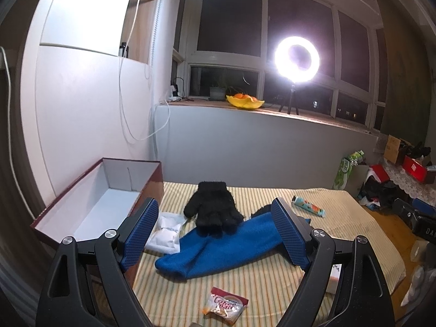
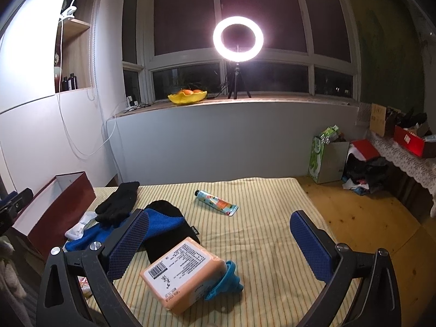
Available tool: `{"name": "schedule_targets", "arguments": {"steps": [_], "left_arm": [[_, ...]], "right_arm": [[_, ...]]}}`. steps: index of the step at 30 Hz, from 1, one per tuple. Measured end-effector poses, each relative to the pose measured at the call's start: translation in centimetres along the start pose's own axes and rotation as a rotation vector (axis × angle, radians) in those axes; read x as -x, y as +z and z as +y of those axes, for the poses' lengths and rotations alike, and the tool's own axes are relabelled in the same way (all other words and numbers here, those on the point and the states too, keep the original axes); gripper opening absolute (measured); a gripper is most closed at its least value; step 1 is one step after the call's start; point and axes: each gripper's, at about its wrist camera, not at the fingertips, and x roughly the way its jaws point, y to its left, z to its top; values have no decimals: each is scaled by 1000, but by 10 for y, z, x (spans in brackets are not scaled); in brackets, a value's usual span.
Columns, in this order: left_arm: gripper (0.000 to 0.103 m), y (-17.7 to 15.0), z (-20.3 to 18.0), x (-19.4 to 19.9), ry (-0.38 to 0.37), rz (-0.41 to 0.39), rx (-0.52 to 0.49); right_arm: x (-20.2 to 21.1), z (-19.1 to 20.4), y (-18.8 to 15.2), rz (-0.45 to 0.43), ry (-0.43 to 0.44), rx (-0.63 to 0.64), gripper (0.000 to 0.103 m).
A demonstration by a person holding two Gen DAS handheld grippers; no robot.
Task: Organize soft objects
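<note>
Glove (image 1: 214,208) lies on the blue cloth (image 1: 220,248) at the middle of the striped mat (image 1: 261,294), just beside the open box (image 1: 90,204), which looks empty. Both the left gripper (image 1: 215,234) and the right gripper (image 2: 219,241) stand wide apart and hold nothing. A likely slip: closing on the glove would pinch the cloth beneath too, so both lift and drag the white packet (image 1: 167,231) along. A low swing could also catch the box wall. The snack sachet (image 1: 226,303) reads "Coffee", I think, though blurred; the orange pack (image 2: 185,272) has a barcode and small print I cannot read, and the tube (image 2: 216,203) shows no legible words.
</note>
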Motion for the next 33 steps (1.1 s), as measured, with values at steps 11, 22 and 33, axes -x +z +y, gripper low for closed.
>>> {"name": "schedule_targets", "arguments": {"steps": [11,22,33], "left_arm": [[85,-22,3,-12,-106,134,40],[84,-49,38,-11,-113,255,133],[76,-71,-7,-32,-323,407,147]], "right_arm": [[-19,-36,-16,142,141,-123,102],[-31,-51,-31,240,299,-241,94],[-80,-40,-25,422,395,-172,68]]}}
